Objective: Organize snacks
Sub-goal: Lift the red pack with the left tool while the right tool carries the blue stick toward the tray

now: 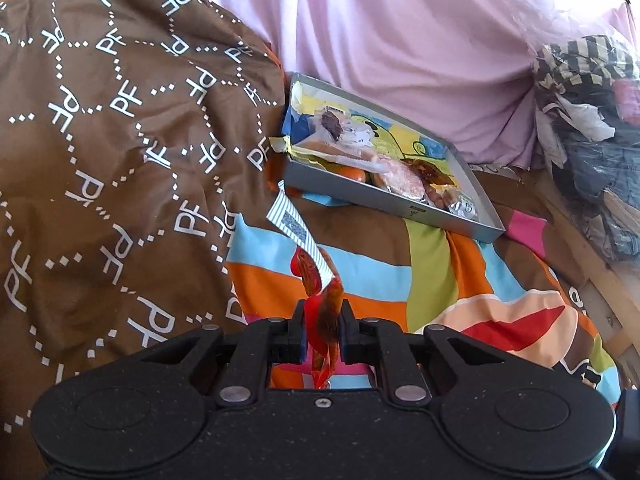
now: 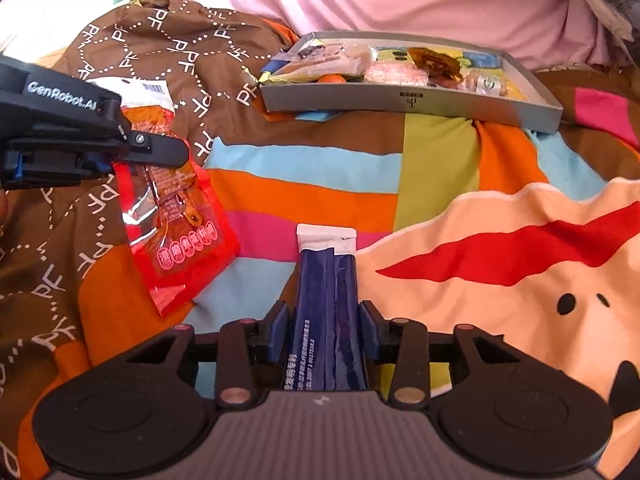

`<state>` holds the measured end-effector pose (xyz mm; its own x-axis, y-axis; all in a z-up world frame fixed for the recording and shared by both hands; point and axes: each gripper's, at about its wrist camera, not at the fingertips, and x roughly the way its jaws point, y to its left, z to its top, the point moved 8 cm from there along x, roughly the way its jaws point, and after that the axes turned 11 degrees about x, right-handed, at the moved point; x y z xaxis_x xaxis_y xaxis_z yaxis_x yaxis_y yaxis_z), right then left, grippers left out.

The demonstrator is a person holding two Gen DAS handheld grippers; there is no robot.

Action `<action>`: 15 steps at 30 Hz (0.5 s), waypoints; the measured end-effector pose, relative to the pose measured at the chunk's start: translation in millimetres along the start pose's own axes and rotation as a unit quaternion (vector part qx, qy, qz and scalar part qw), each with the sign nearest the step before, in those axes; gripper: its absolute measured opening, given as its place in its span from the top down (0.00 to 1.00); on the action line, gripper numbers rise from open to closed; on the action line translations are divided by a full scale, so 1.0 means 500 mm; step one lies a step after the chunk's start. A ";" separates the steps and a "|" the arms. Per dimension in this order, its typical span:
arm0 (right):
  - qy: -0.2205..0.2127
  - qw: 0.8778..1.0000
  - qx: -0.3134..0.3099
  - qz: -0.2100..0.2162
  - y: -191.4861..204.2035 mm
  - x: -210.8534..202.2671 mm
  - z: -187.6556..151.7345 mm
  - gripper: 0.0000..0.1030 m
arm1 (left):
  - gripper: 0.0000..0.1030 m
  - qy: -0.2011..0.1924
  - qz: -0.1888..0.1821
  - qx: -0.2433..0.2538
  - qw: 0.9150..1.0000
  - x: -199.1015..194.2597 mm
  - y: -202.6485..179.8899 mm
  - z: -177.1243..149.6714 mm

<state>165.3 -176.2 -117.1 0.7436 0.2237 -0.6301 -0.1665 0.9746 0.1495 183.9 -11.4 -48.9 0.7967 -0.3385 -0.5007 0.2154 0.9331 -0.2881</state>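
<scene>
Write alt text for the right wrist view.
The right gripper clamps a dark blue snack stick over a colourful striped bedspread. At left, the left gripper holds a red snack packet; a grey tray of snacks sits behind.

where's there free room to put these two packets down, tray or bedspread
The grey tray is crowded along its near side. The striped bedspread lies bare between the tray's front wall and the grippers, bordered left by the brown quilt.

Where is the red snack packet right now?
The red snack packet hangs from the left gripper, seen at left in the right wrist view, above the colourful bedspread, short of the grey tray.
</scene>
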 end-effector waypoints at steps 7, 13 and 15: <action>-0.012 1.000 0.012 0.018 -0.006 0.000 -0.004 0.68 | 0.85 0.001 -0.004 -0.001 1.000 0.009 0.002 -0.002; -0.038 0.999 -0.026 0.008 0.013 -0.016 0.001 0.71 | 0.85 0.004 -0.009 -0.004 1.000 0.011 0.002 -0.002; -0.046 0.998 -0.037 0.005 0.018 -0.021 0.001 0.71 | 0.85 0.004 -0.010 -0.005 1.000 0.013 0.003 -0.002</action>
<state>156.6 -170.0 -108.9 0.7972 0.2357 -0.5557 -0.2194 0.9708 0.0971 188.8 -12.1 -53.3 0.7876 -0.3575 -0.5018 0.2250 0.9251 -0.3058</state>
